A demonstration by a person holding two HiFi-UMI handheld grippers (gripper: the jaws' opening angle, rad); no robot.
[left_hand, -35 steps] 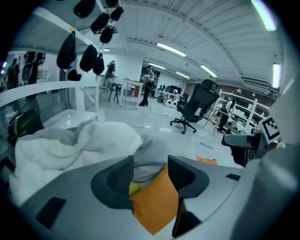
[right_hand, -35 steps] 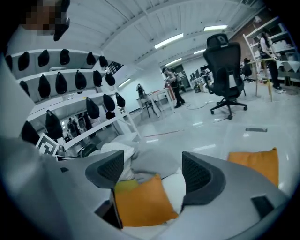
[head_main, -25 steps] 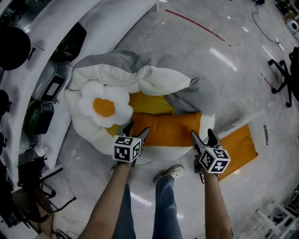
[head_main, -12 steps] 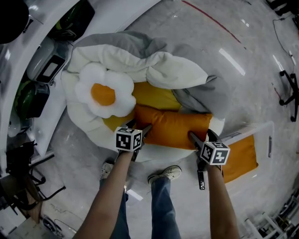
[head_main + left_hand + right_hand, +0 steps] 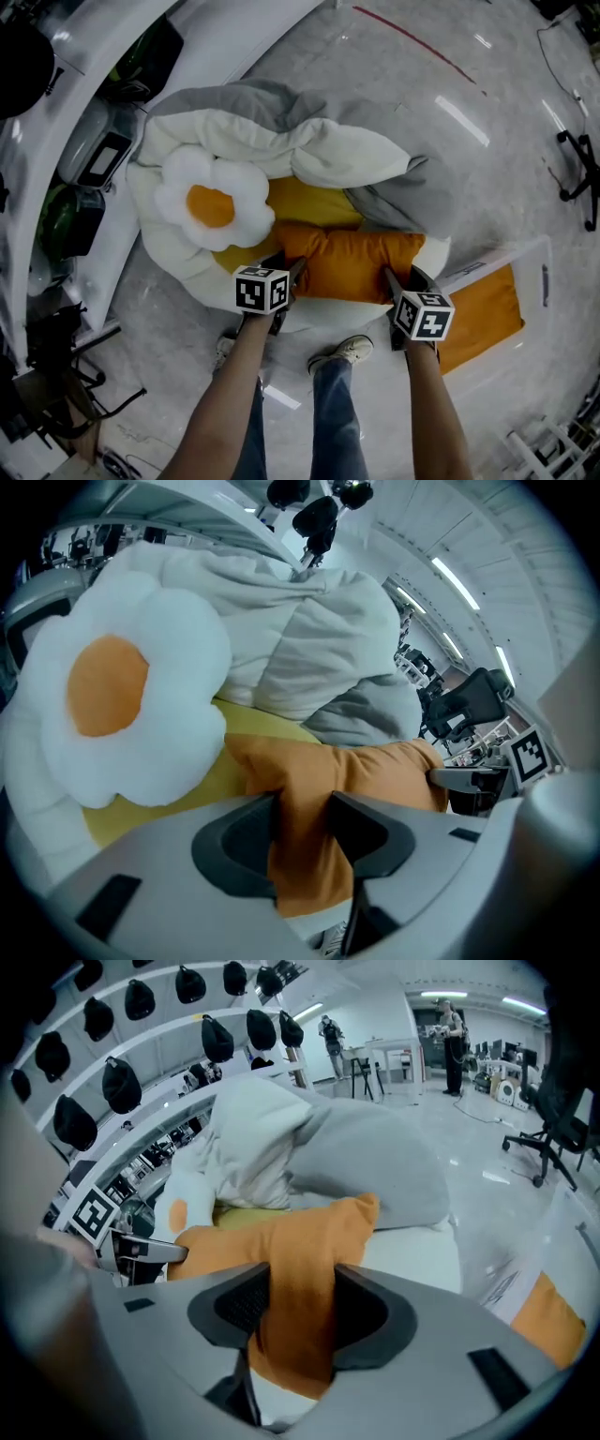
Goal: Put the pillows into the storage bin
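Observation:
An orange pillow lies across the near side of the white storage bin, on top of the other pillows. My left gripper is shut on its left end, and the fabric is pinched between the pads. My right gripper is shut on the right end, where cloth bulges out between its jaws. Both sets of jaws have just been closing on the pillow. A white flower pillow with an orange centre sits at the bin's left. Behind it lie a yellow pillow, a white pillow and a grey pillow.
A second orange pillow lies on the floor to the right of the bin. White shelving with dark gear curves along the left. An office chair stands at far right. The person's shoes are just below the bin.
Both grippers have sunk onto the orange pillow's ends and closed on them. The pillow now looks bunched between them.

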